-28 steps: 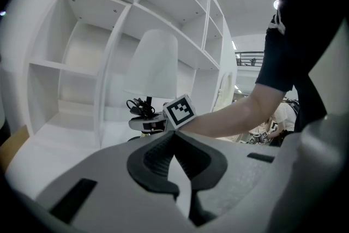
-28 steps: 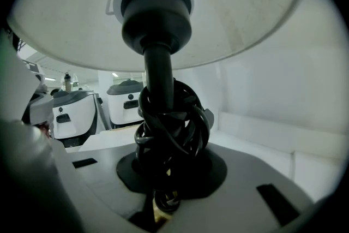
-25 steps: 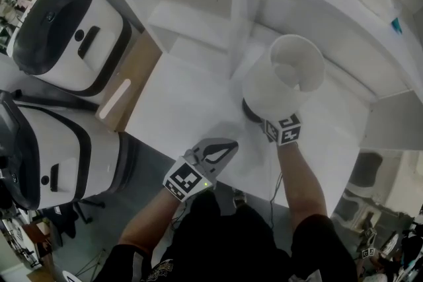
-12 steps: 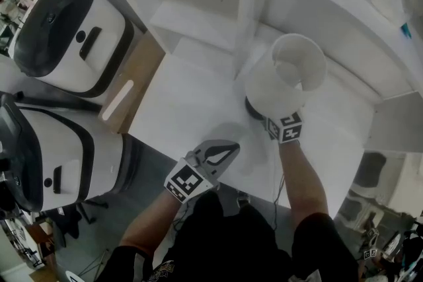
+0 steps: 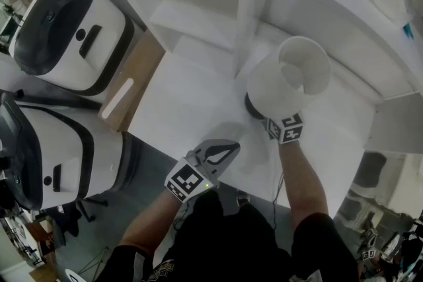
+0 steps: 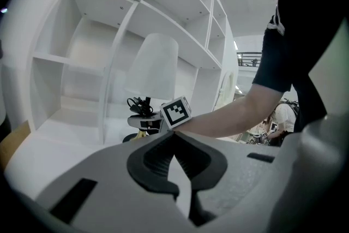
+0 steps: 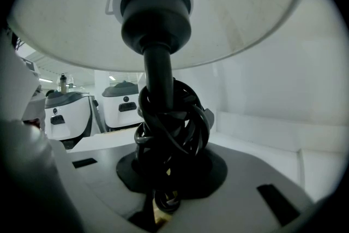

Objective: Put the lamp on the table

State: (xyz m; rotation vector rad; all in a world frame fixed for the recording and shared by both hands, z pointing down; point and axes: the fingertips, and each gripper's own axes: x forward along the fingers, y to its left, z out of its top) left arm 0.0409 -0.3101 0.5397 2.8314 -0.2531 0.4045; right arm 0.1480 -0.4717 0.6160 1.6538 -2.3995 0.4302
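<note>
The right gripper [image 7: 166,174] has its jaws closed partway on the lamp [image 5: 285,79], low on the dark stem [image 7: 158,68], where a black cord [image 7: 173,123] is wound in a thick bundle. The pads seem to press on loops of cord rather than on the stem alone. That is the main risk: the loops could roll under the grip and let the lamp twist or sag.

The wide white shade [image 7: 245,3] sits high above the grip, so the load is top-heavy, and a tilt of the hand could tip it. In the head view the dark base [image 5: 250,109] lies at the back of the white worktop [image 5: 185,102], just in front of the shelf unit [image 5: 198,6]. Whether it rests flat I cannot tell. If it does not when the jaws open, it may rock, and the shade may knock the shelving beside it.

The left gripper [image 6: 174,139] sits near the worktop's front edge, jaws shut and empty, well apart from the lamp. From there it cannot steady anything.
</note>
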